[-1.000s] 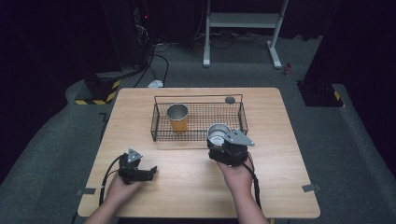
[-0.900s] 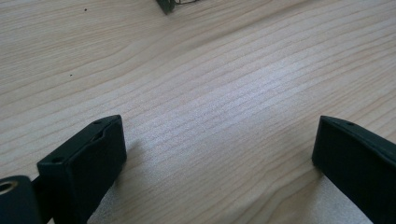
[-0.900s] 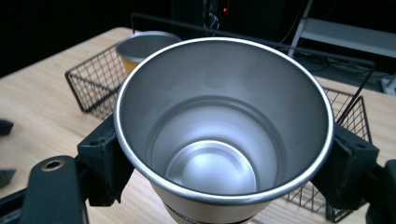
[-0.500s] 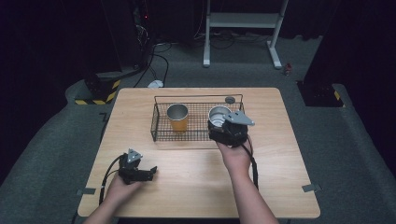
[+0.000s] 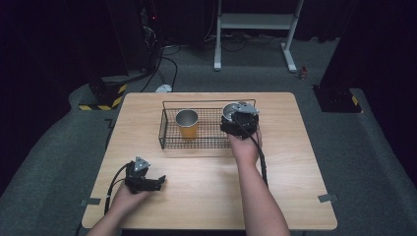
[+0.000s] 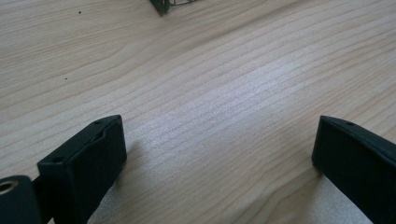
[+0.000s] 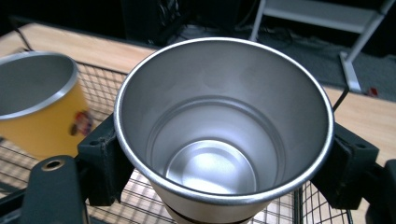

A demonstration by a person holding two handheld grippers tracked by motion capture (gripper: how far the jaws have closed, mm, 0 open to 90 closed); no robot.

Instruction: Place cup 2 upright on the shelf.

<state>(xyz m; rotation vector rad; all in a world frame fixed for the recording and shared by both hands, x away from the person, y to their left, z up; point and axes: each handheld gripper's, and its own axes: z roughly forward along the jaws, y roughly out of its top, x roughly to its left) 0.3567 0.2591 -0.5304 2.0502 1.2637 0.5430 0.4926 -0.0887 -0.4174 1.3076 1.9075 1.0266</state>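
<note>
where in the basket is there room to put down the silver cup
The basket floor is bare between the yellow cup and the silver cup held over its right end by the right gripper. The left end, around the yellow cup, is tight.

Wire basket [image 5: 169, 133] sits mid-surface [image 5: 295, 162], toward far edge. Cup [image 5: 187, 123] stands upright in basket's left half. 2nd cup [image 5: 230, 111], held in right claw [image 5: 236, 118], over basket's right end. Left claw [image 5: 156, 181] near front-left of surface, well apart from basket.
</note>
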